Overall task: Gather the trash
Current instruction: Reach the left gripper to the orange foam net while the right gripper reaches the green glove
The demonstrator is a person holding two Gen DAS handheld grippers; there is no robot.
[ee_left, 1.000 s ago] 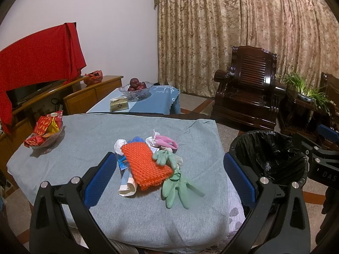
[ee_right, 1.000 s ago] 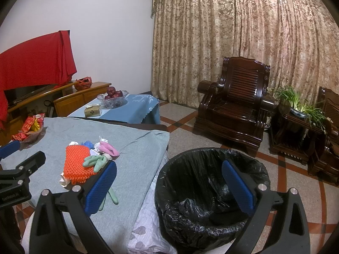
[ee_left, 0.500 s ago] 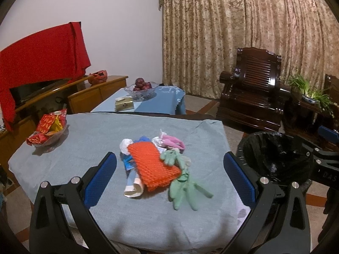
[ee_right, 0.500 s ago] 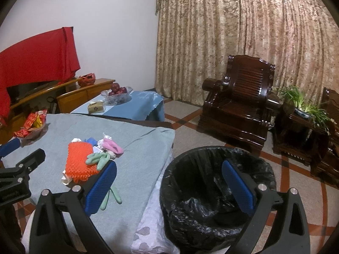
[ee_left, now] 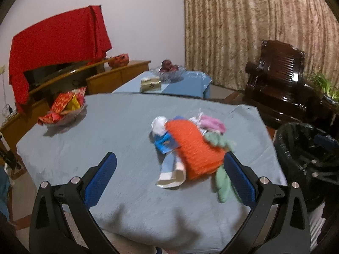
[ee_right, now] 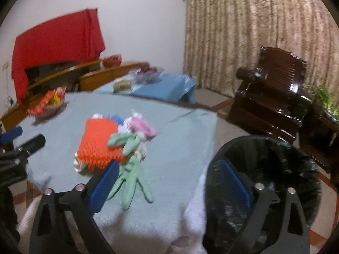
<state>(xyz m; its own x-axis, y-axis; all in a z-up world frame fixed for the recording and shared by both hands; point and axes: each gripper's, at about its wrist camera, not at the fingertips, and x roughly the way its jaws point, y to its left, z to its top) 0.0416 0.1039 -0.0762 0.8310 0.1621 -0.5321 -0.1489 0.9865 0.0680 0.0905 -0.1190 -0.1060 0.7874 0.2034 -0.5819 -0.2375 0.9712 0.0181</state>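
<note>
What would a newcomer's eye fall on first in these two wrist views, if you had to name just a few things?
Most likely the bright orange knitted piece atop a small heap of litter in the middle of the grey-covered table, with a pale green glove trailing toward the near edge. Next, the black-lined trash bin on the floor just right of the table, and the red cloth draped by the far wall.

white wall [ee_left: 144,21], patterned curtain [ee_left: 243,25] (drawn), dark armchair [ee_left: 279,74]
</note>
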